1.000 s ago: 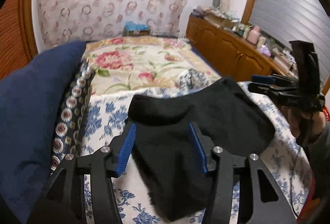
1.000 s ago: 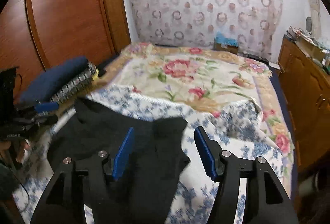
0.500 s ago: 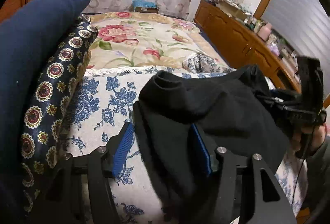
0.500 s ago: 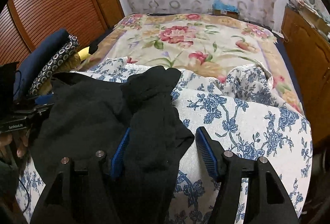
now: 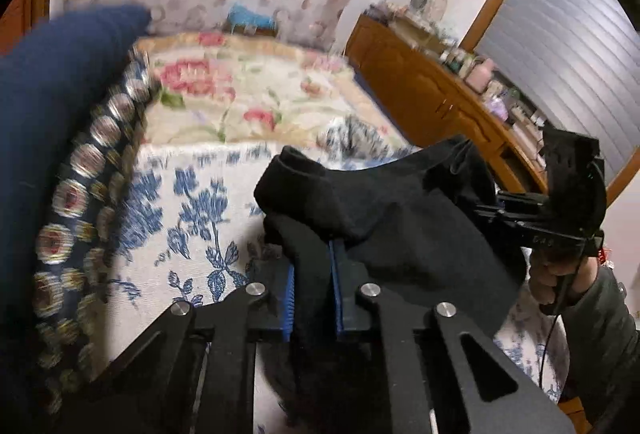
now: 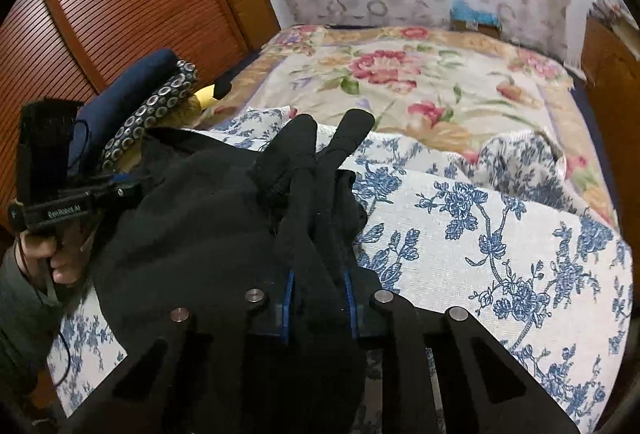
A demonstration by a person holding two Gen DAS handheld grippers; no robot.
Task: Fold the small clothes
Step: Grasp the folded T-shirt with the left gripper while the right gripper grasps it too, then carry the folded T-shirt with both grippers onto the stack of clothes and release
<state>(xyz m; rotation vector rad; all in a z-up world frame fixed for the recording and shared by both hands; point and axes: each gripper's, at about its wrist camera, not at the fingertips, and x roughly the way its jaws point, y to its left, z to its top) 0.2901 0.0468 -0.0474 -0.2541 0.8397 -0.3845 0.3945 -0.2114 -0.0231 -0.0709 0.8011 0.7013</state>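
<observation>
A small black garment (image 5: 400, 218) lies bunched on the white bedspread with blue flowers (image 5: 192, 210). My left gripper (image 5: 313, 274) is shut on one edge of it; black cloth fills the gap between the blue pads. My right gripper (image 6: 318, 294) is shut on the other edge of the garment (image 6: 208, 226), where two narrow black ends stick up past the fingers. Each gripper shows in the other's view, the right one at the far right (image 5: 560, 218) and the left one at the far left (image 6: 60, 202).
A navy pillow (image 5: 52, 106) and a dark patterned cushion (image 5: 84, 202) lie at the left of the bed. A flowered cream quilt (image 6: 420, 74) covers the far half. A wooden dresser (image 5: 440, 102) stands on the right, a wooden slatted door (image 6: 120, 6) on the left.
Both grippers have closed from open onto the black garment's edges. The cloth has gathered and lifted between them.
</observation>
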